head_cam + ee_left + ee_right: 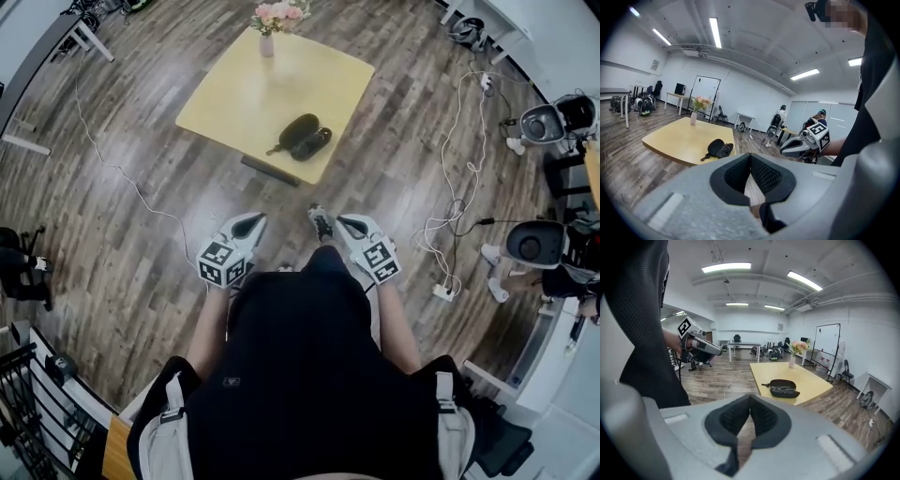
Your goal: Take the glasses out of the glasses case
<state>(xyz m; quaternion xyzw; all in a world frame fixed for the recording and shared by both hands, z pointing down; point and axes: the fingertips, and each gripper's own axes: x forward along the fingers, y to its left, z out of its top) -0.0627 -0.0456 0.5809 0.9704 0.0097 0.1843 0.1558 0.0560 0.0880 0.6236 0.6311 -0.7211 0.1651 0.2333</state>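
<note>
My left gripper [248, 223] and right gripper [347, 223] are closed on nothing; case [298, 132], open with glasses [784, 390] inside, lies on table [248, 94] at twelve o'clock.

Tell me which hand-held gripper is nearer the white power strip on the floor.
Right. The right hand-held gripper is held just left of the white power strip; the left hand-held gripper is farther left, across the person's body.
</note>
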